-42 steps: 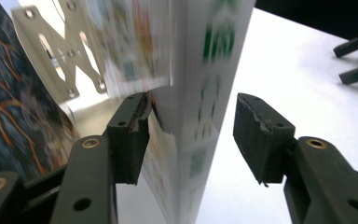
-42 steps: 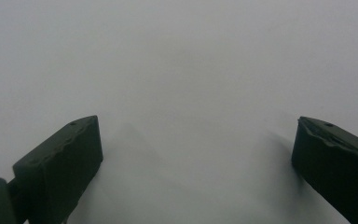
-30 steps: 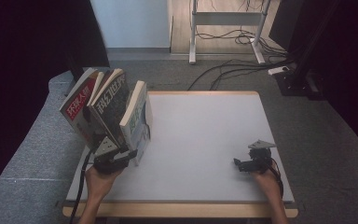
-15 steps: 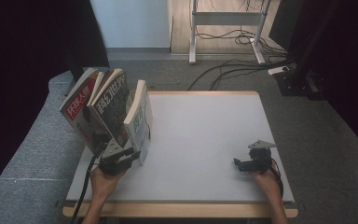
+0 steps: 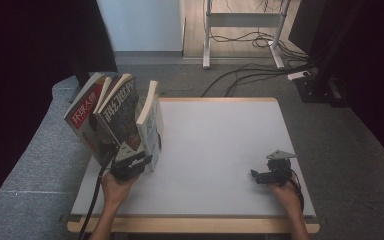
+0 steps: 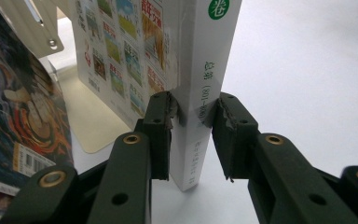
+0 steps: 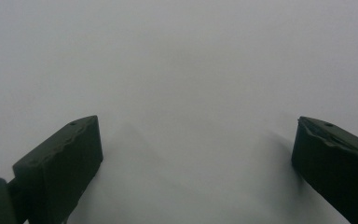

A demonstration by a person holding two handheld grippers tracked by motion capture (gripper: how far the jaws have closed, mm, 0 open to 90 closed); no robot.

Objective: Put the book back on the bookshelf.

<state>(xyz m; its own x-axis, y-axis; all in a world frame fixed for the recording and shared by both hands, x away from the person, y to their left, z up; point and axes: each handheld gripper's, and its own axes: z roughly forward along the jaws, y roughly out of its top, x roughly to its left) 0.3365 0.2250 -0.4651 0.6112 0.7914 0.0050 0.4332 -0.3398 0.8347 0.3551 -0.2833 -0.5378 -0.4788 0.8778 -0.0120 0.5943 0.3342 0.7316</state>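
- High view: the left gripper [image 5: 131, 164], a black two-jaw tool held in the person's left hand [image 5: 116, 184], sits at the near left part of the white rectangular tabletop with a pale wooden edge [image 5: 220, 135].
- Its jaws are closed on the lower spine of an upright white-spined paperback book with green print [image 5: 149, 120], the rightmost of the standing books.
- Left gripper view: the white-spined paperback book [image 6: 200, 79] stands with its bottom edge on the tabletop [image 6: 307, 70]; one jaw pad presses each side of the spine near its foot, and the padding on both looks worn.
- A green round mark sits at the top of the spine, with a column of green characters below it.
- To the left of the held book, the high view shows a dark-covered book with large pale characters [image 5: 122, 112] leaning leftward, and beside it a red-and-white magazine-like book [image 5: 84, 122] leaning the same way.
- In the left gripper view, a pale metal bookend [image 6: 37, 28] stands behind the held book, its flat foot lying on the table.
- High view: the right gripper [image 5: 271, 172], in the person's right hand [image 5: 285, 192], rests low on the near right part of the table, well apart from the books.
- Right gripper view: its two black jaws stand wide apart over bare white surface, with nothing between them.
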